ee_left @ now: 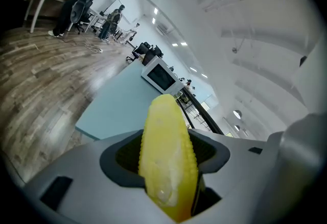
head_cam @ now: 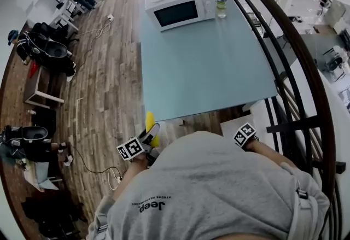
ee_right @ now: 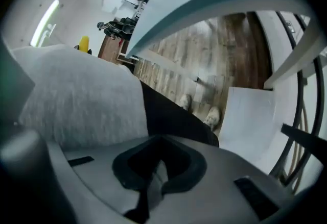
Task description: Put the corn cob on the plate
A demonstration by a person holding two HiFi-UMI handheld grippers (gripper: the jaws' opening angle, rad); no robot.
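I have the left gripper low in front of the operator's body, and its jaws are clamped on the yellow corn cob. In the left gripper view the cob stands lengthwise between the two grey jaws. Its rounded tip points away from the camera, towards the worktop, and its kernel rows run down both sides. The jaws stand wide, one against each flank of the cob.

From the head view the cob sits just off the near left corner of the pale blue-green glass worktop, over the brown wood-plank floor. Its tip reaches the worktop's near edge. I can't tell from here whether it is level with the surface or below it.

The right gripper is clenched, with the jaws pressed together and nothing between them. It is tucked at the operator's right side against the grey sweatshirt. The right gripper view looks past that grey cloth to the rim of the worktop, the floor and a pair of light shoes.

At the far end of the worktop a white microwave oven stands with its dark door facing me. Just beside it, on its right, is a small clear glass jar with a green lid. A black curved metal railing runs along the right of the worktop.
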